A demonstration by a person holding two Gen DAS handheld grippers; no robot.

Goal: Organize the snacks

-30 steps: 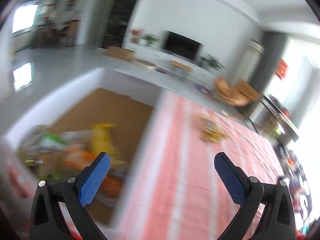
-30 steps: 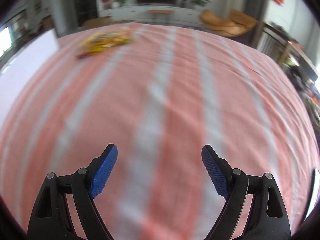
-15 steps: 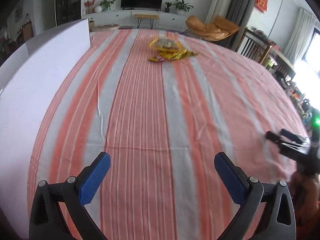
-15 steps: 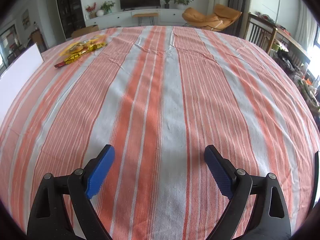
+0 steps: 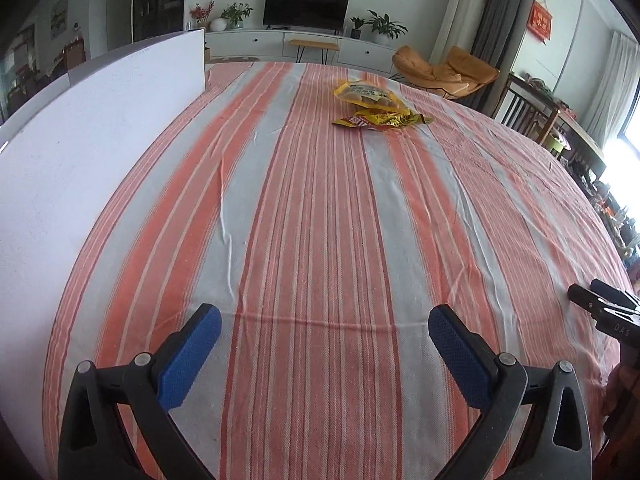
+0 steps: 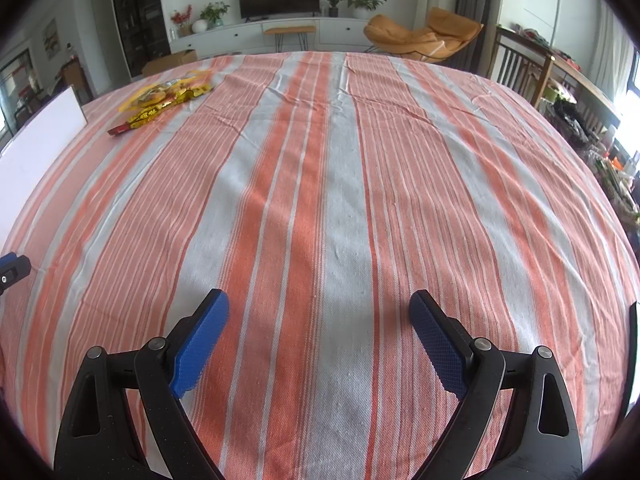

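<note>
A small pile of yellow and gold snack packets [image 5: 374,106] lies far across the striped tablecloth; it also shows in the right wrist view [image 6: 160,102] at the far left. A white box wall [image 5: 92,128] stands along the table's left side; its inside is hidden. My left gripper [image 5: 324,332] is open and empty, low over the near cloth, far from the snacks. My right gripper [image 6: 318,322] is open and empty over the near middle of the table. Its black body shows at the right edge of the left wrist view [image 5: 608,312].
The orange-and-grey striped tablecloth [image 6: 340,184] covers the whole table. The white box [image 6: 36,140] shows at the far left of the right wrist view. Wooden chairs [image 6: 520,72] and a cluttered side table stand beyond the table's right edge.
My left gripper has swung away from above the open box with snacks inside, to the right, and now faces along the table. The right gripper's view has steadied with little shift.
</note>
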